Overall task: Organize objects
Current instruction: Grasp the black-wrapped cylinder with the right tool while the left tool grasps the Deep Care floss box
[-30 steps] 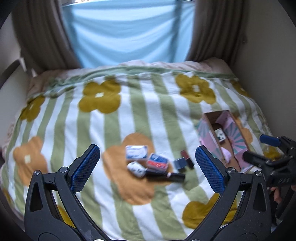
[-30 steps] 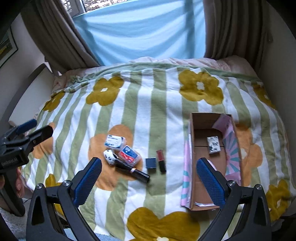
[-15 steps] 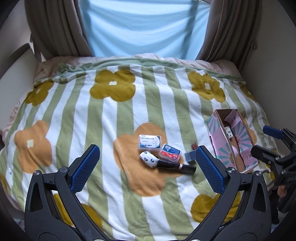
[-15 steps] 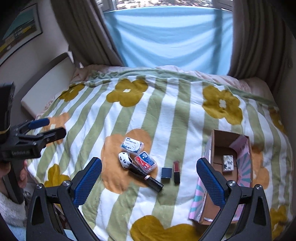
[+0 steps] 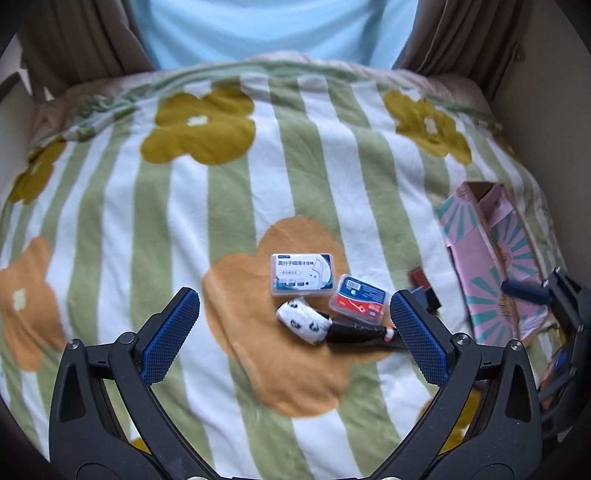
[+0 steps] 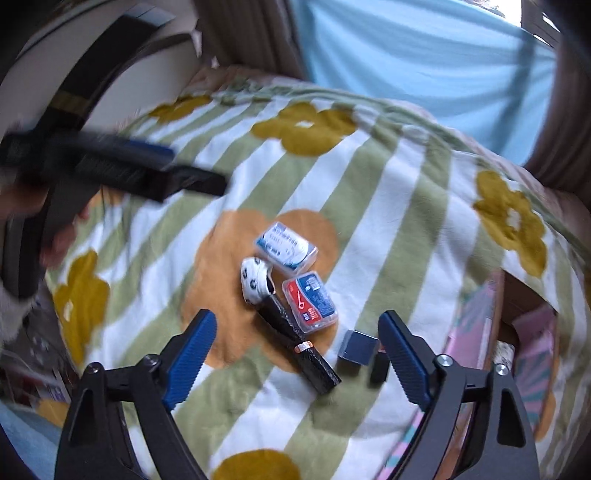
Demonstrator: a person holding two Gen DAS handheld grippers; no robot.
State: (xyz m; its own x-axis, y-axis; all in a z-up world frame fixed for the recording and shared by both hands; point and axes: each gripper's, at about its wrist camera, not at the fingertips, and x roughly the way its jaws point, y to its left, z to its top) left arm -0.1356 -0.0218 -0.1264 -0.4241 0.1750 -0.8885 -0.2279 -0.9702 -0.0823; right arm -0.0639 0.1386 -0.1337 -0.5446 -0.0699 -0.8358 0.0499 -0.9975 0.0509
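A small pile lies on the striped flower blanket: a clear floss-pick box with a blue label (image 5: pixel 303 274), a red-and-blue case (image 5: pixel 359 300), a white spotted roll (image 5: pixel 304 321), a black tube (image 5: pixel 360 331), a dark blue cube (image 6: pixel 359 348) and a red item (image 5: pixel 417 276). My left gripper (image 5: pixel 291 336) is open and empty, just in front of the pile. My right gripper (image 6: pixel 295 350) is open and empty, above the black tube (image 6: pixel 301 345). The pink patterned cardboard box (image 5: pixel 495 254) lies open at the right.
The bed's blanket (image 5: pixel 229 206) fills both views. Brown curtains (image 5: pixel 85 40) and a light blue drape (image 5: pixel 273 26) hang behind it. A headboard or bed frame (image 6: pixel 110 59) stands at the left in the right wrist view. A wall borders the bed's right side.
Both grippers have moved closer to the pile. The right gripper has swung left and tilted, so the pile now sits between its fingers. The objects have not moved.
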